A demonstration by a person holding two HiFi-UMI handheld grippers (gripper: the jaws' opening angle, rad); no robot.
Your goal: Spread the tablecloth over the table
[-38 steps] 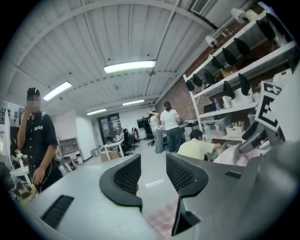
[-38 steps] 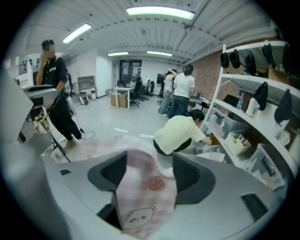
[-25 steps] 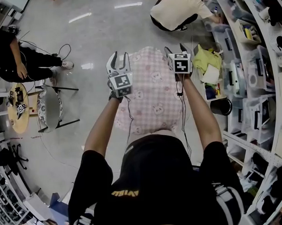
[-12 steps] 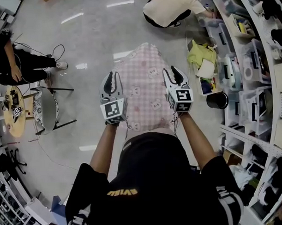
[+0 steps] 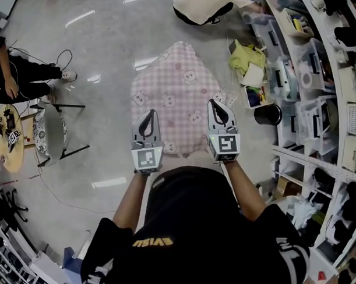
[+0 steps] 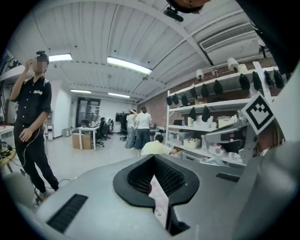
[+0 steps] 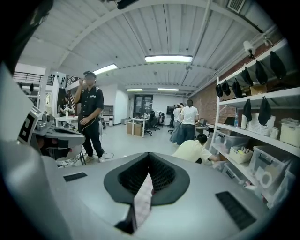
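Tablecloth spreading, seen from the head view. The pink checked tablecloth (image 5: pixel 176 86) lies draped over the counter, which is wholly hidden beneath it. The cloth is broad at its near edge and narrows to a peak at the far end. To the right stand the shelves (image 5: pixel 315 75), and the bare floor (image 5: pixel 99 48) lies to the left and beyond.

The step in hand is judged to be the drawing out and squaring of the near edge. It is best done with both grippers held level with each other and equal tension on the two corners. They should be moved apart sideways until the edge is taut, then drawn nearer only as far as an even overhang needs. Too strong a pull could drag the far end off the counter.

The left gripper (image 5: pixel 147 116) is clenched on the near left part of the tablecloth edge. Its own view shows a strip of cloth pinched between the closed jaws. The right gripper (image 5: pixel 216 106) is likewise clamped on the near right part, with a strip of checked cloth trailing from between its jaws.
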